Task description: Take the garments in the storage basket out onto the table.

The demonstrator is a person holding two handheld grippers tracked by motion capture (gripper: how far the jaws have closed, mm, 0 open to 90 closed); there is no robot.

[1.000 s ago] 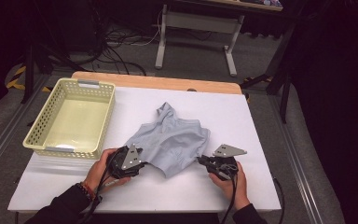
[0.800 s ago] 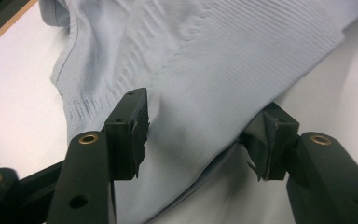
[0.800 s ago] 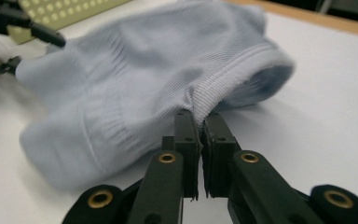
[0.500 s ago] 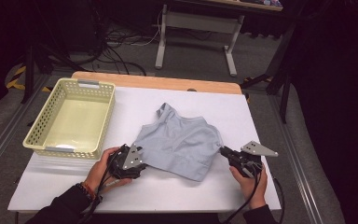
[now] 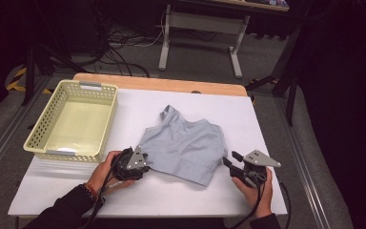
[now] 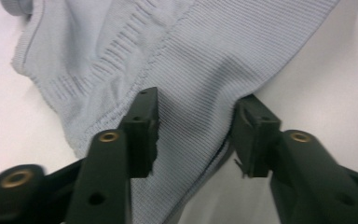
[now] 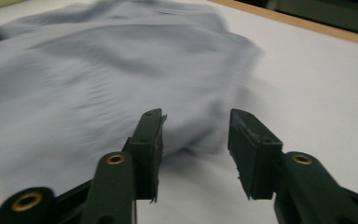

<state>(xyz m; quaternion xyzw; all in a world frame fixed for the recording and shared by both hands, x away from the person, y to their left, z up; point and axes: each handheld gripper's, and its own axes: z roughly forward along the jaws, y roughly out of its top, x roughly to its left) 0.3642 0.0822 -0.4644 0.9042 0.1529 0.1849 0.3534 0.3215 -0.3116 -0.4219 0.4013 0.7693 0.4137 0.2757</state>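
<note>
Two grippers at work on one grey knit garment (image 5: pixel 183 150), spread nearly flat on the white table (image 5: pixel 267 124).

Left gripper (image 5: pixel 144 161): jaws part-spread and just been closing. Lower hem corner of the garment (image 6: pixel 200 60) lying between them. Pads (image 6: pixel 144 126) not visibly pressing yet, so no pinch to speak of.

Right gripper (image 5: pixel 228 161): jaws just been opening, now apart. Nothing between them but bare table. Nearest corner of the garment (image 7: pixel 98 70) just ahead of the tips and off to their left, blurred in the right gripper view.

Yellow basket (image 5: pixel 110 119) well off to the far left of the left gripper, with nothing visible inside.

Step in hand, by the look of it: laying the garment out flat, right corner let go, left corner about to be taken.

Next move likely calls for:
- closing the left jaws fully on the hem, through both layers of the knit if possible;
- bringing the right gripper forward and leftward to straddle its own corner before closing;
- pulling gently, since ribbed cloth stretches and drags easily across the table.
</note>
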